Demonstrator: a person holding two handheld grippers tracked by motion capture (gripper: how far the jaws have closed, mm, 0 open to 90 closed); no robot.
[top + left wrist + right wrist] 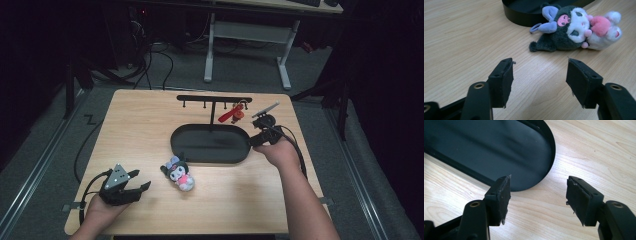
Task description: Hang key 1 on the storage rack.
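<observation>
A wooden table [140,130] is seen, bearing a black oval tray [210,143]. A plush toy [178,173] lies just beside the tray. The left gripper [539,75] is held released near the toy; the right gripper [538,192] is held released, empty, at the tray's end.

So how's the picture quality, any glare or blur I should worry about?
High view: dim, dark surroundings, the table evenly lit, the plush toy small and soft. Left gripper view: sharp and bright on the toy. Right gripper view: a glare patch on the wood beside the black tray, slightly soft.
</observation>
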